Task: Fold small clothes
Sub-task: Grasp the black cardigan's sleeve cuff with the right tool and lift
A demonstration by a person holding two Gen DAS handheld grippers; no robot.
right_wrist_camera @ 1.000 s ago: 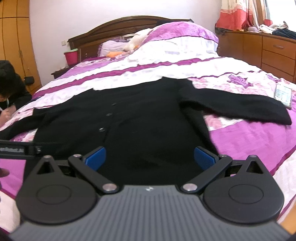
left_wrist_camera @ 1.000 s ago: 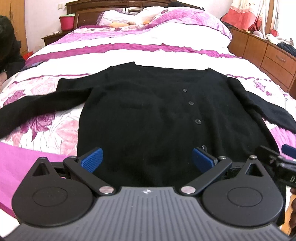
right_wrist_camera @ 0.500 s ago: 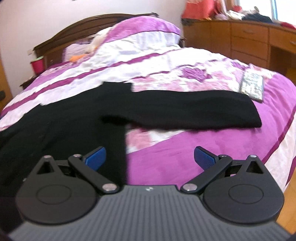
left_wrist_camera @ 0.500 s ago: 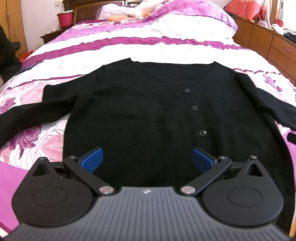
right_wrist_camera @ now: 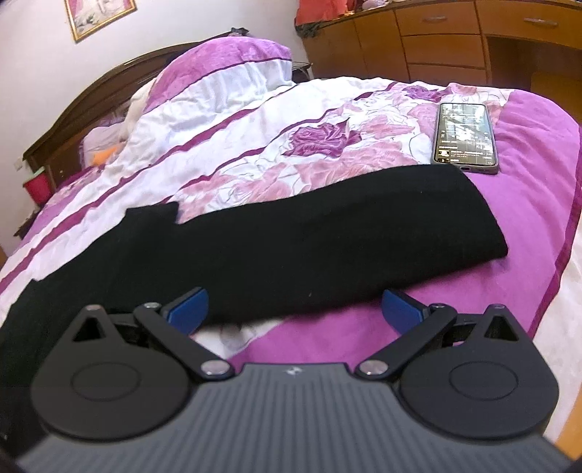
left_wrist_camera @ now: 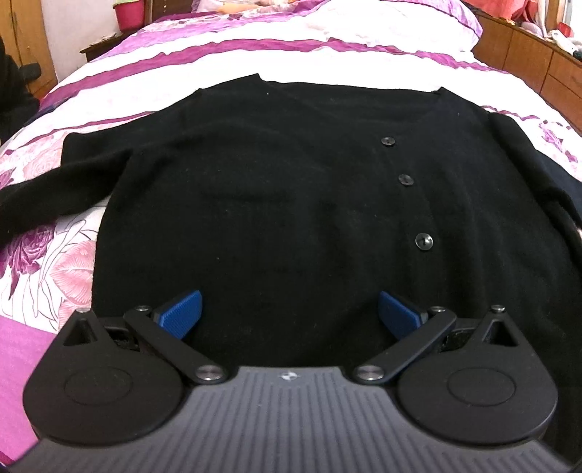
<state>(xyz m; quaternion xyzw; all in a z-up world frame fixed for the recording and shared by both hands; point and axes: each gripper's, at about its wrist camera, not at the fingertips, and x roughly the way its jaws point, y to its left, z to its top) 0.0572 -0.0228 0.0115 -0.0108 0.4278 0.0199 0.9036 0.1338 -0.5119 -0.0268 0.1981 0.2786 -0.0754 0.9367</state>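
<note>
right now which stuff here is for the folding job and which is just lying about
For the job:
black cardigan
its outstretched sleeve
left tool, open
right tool, open

Just lying about:
phone
pillow
red bin

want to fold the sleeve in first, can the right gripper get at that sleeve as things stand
Probably yes. The right gripper is open, with the sleeve lying flat on the bed just ahead of its fingers and nothing on top of it. The phone sits beyond the cuff, out of the path.
</note>
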